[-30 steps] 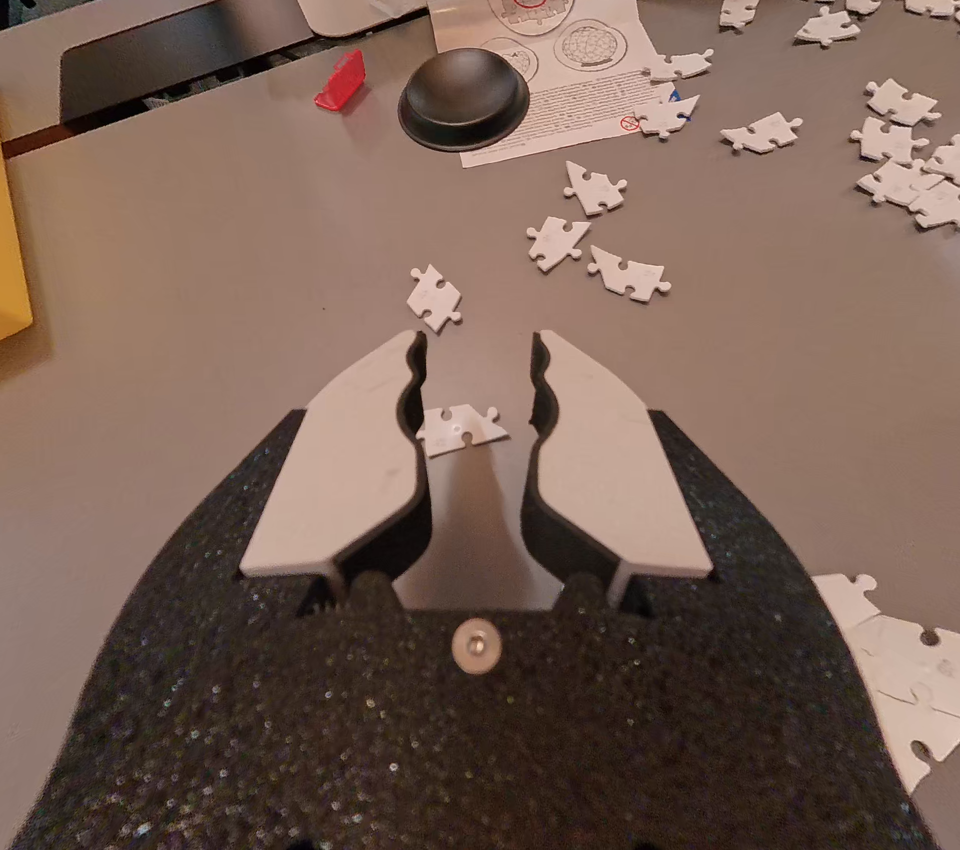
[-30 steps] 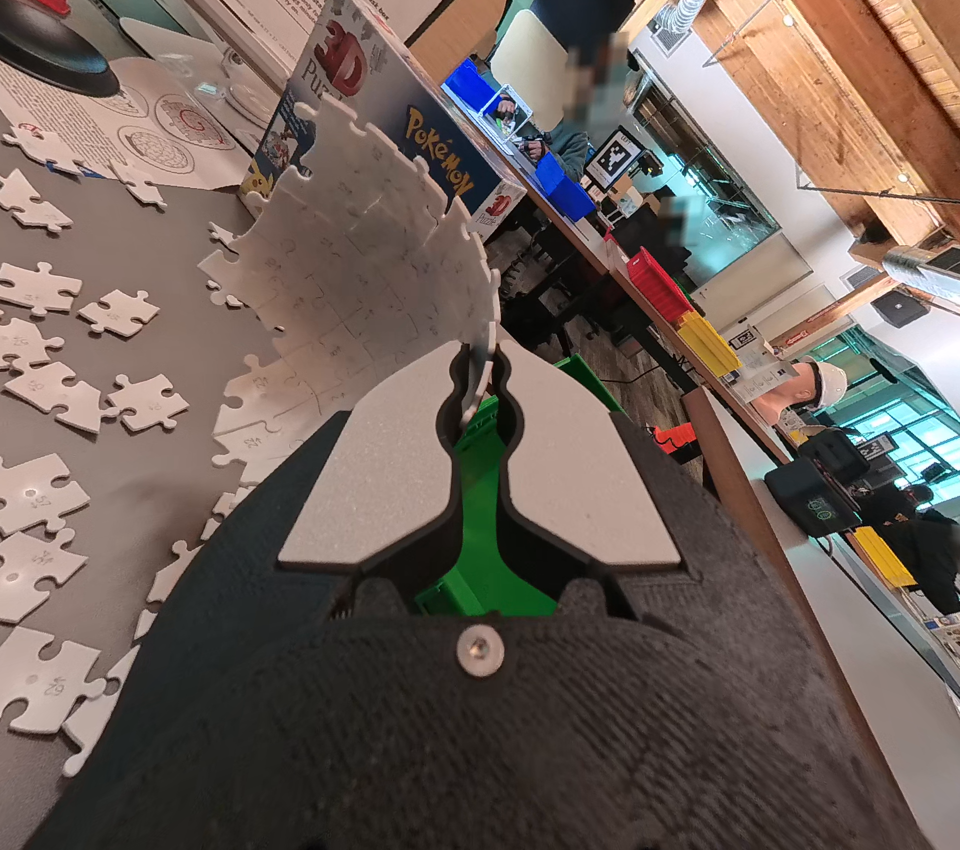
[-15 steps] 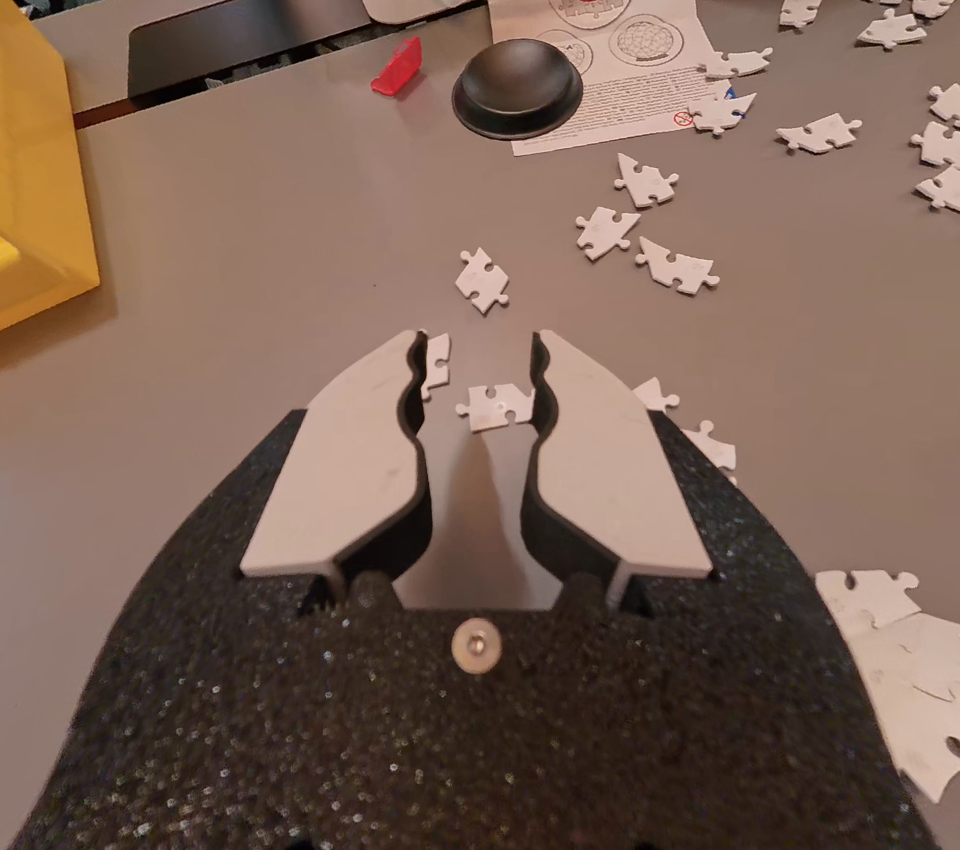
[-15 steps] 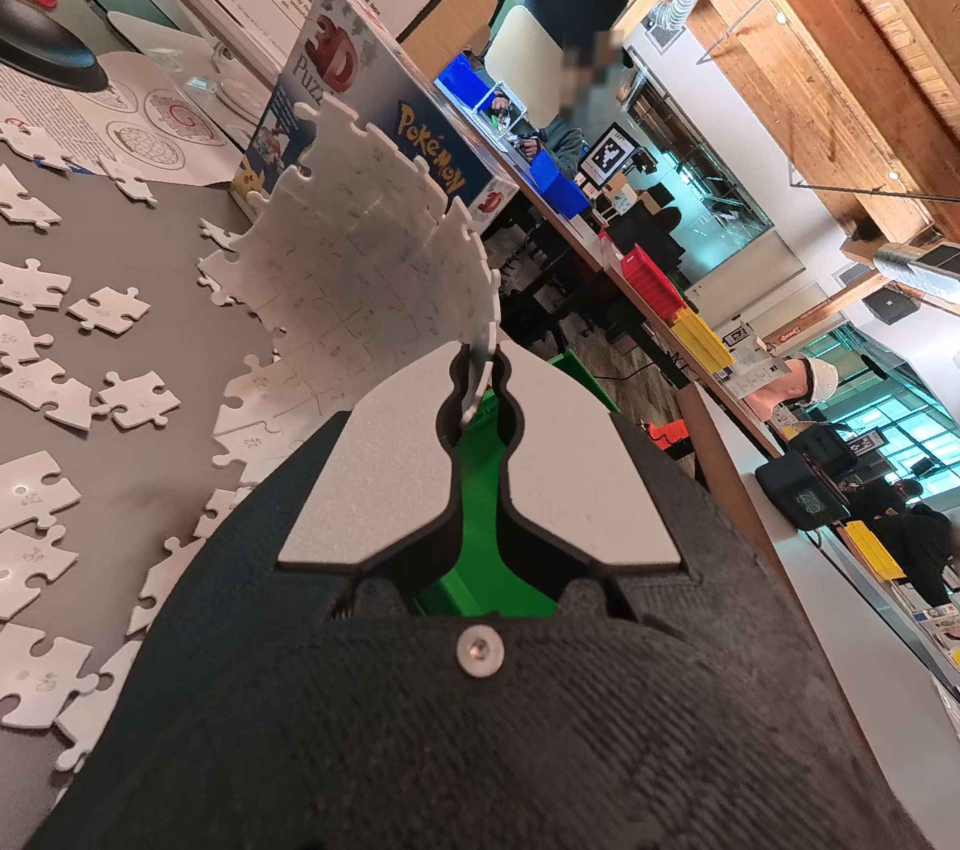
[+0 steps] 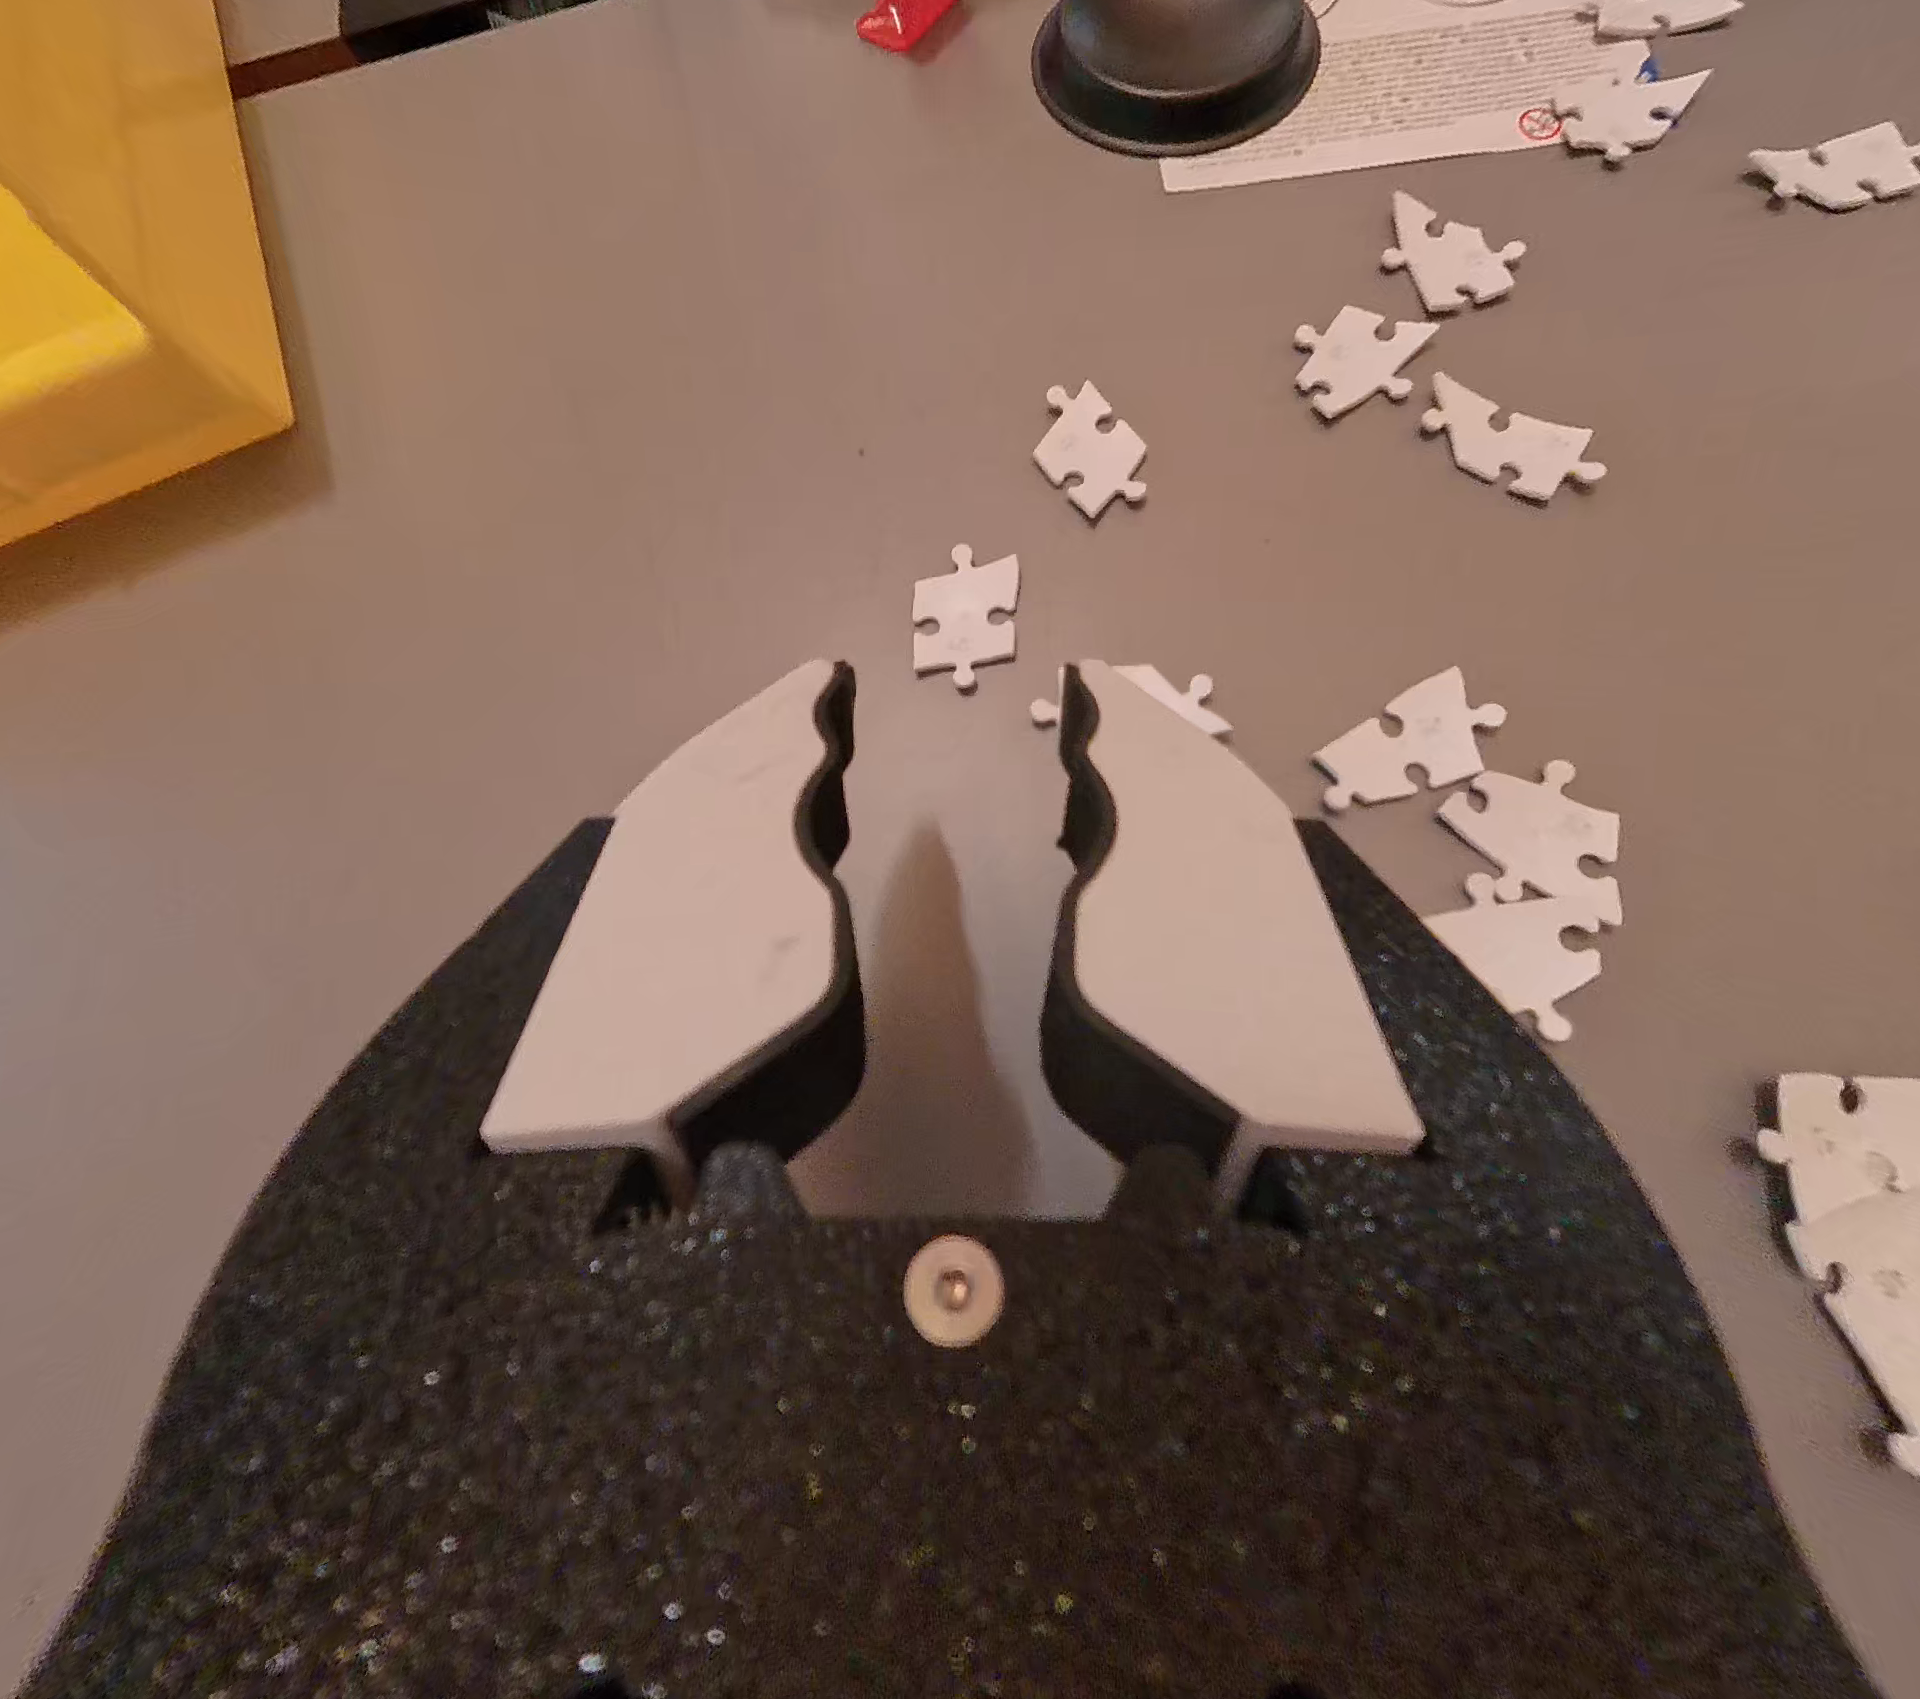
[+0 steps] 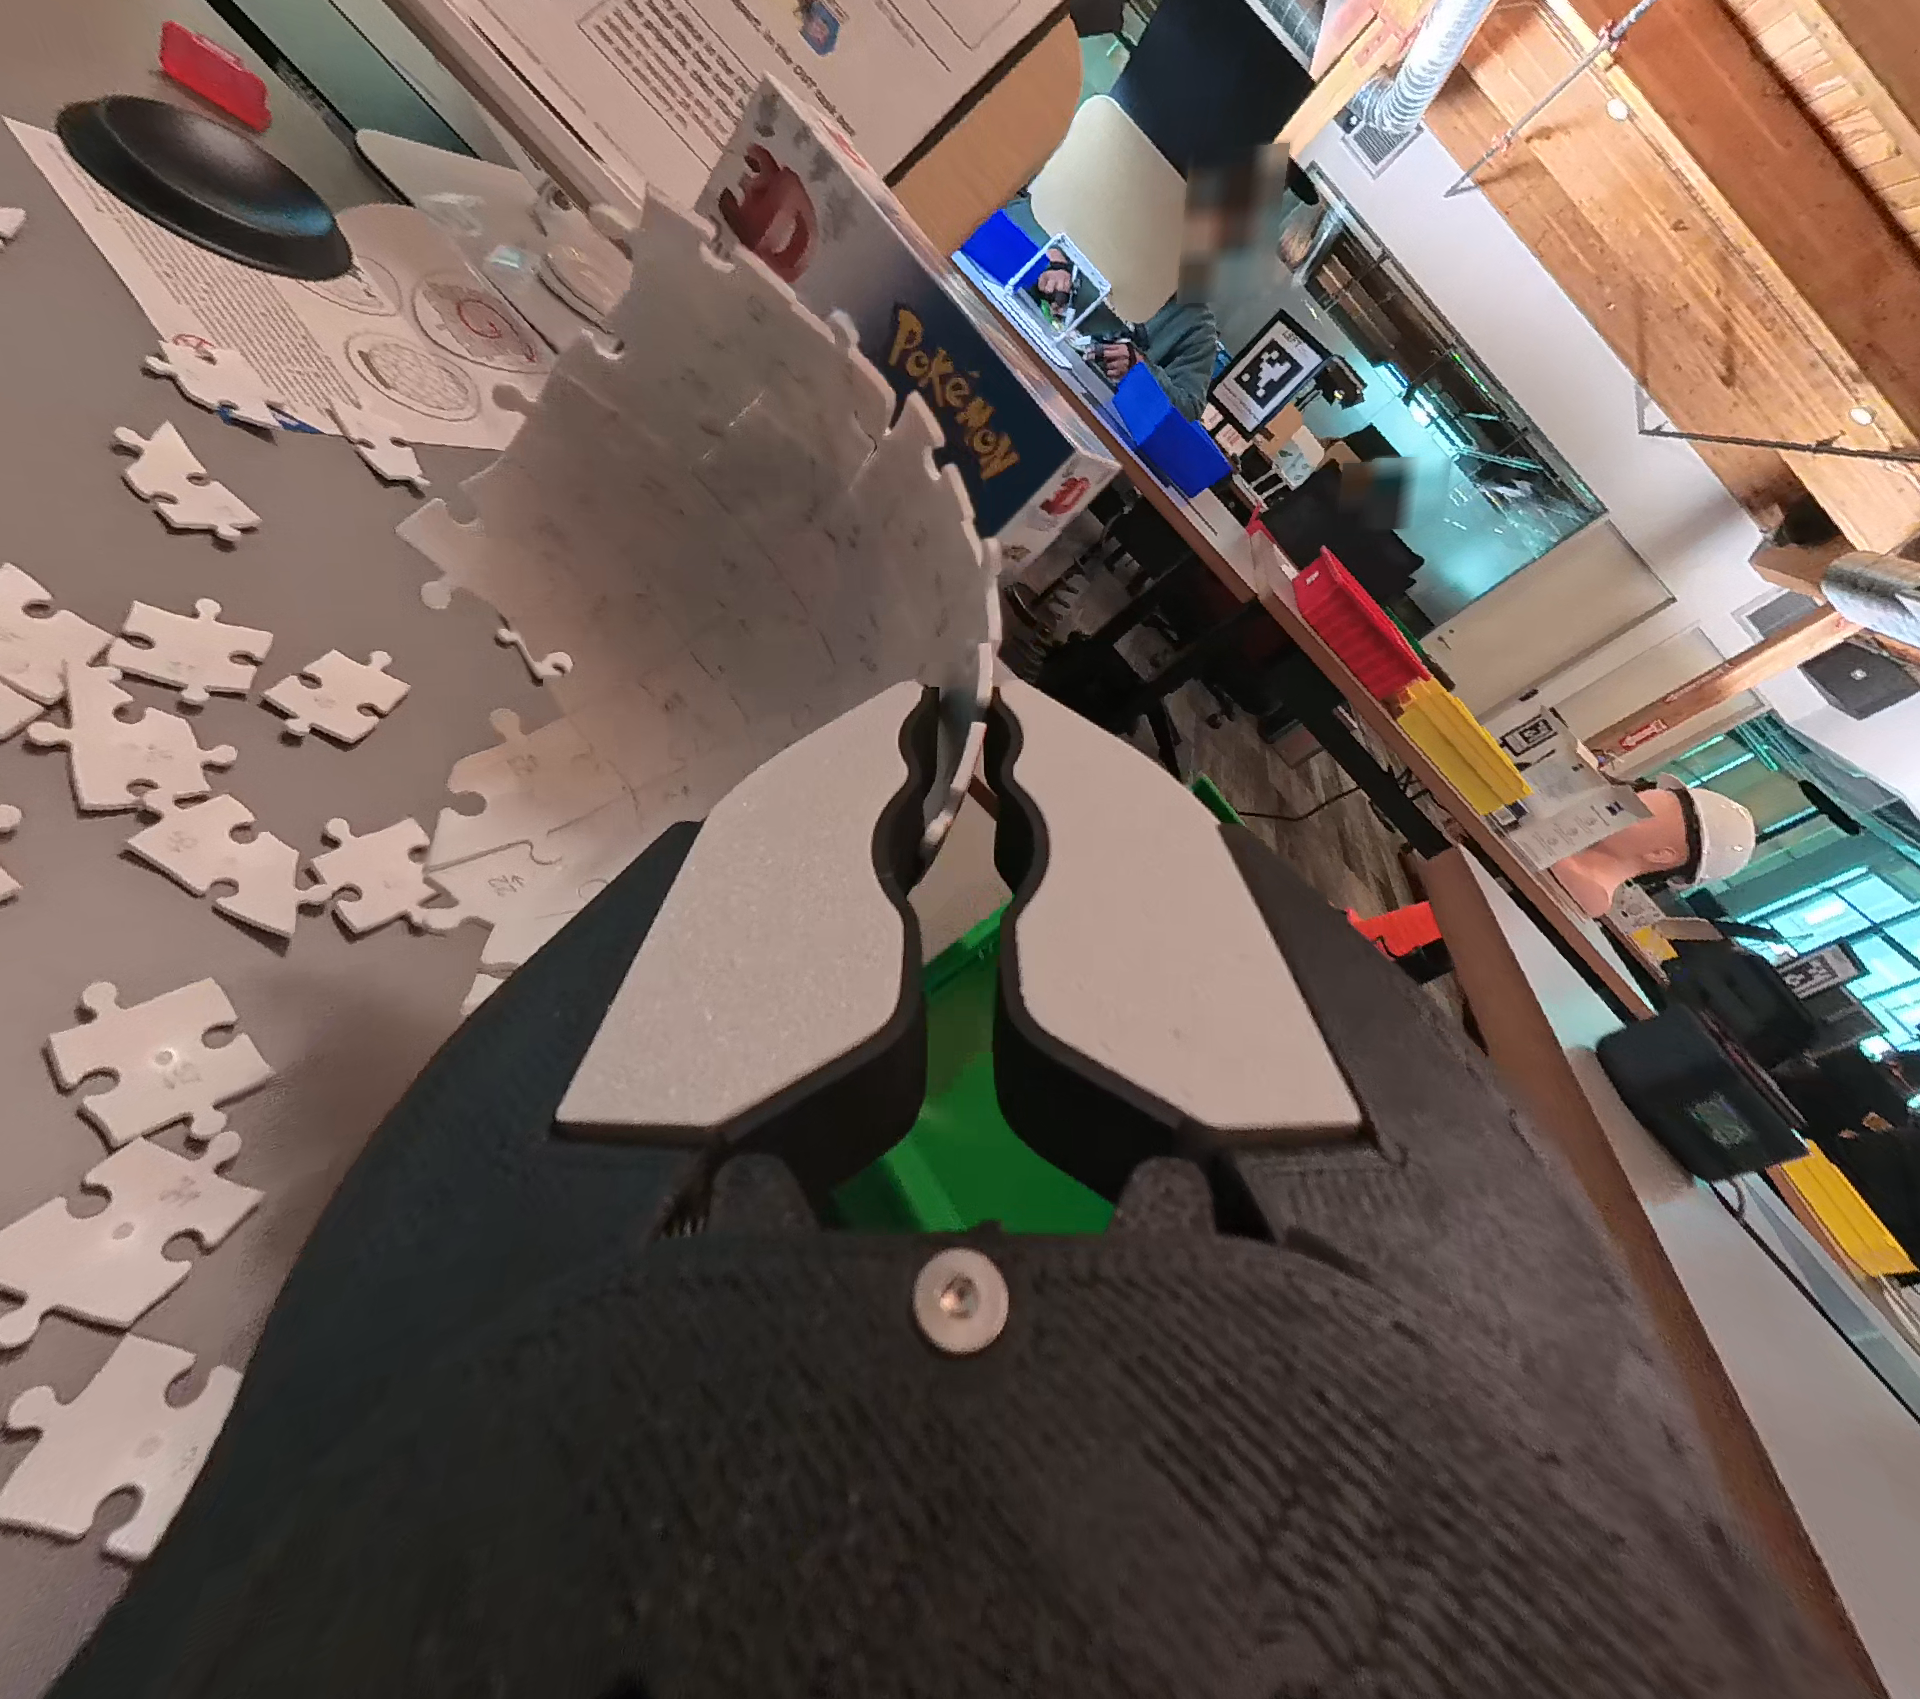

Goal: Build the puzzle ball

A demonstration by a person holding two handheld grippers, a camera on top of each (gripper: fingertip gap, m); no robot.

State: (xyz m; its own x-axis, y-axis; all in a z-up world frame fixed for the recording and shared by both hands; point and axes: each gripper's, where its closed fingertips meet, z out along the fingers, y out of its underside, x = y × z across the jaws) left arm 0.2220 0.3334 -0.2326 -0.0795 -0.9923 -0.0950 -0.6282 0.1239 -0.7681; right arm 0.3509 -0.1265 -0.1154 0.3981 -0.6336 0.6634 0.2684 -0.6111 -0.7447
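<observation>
Now left claw point(image 5: 956, 681) spread, shifted left off loose piece point(image 5: 964, 619); right claw point(image 6: 961, 719) still pinching curved puzzle shell point(image 6: 748, 496).

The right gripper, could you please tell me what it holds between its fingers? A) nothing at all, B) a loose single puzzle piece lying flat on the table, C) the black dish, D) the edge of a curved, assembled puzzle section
D: the right gripper has its fingers closed on the edge of the curved white puzzle section, which rises above the grey table.
</observation>
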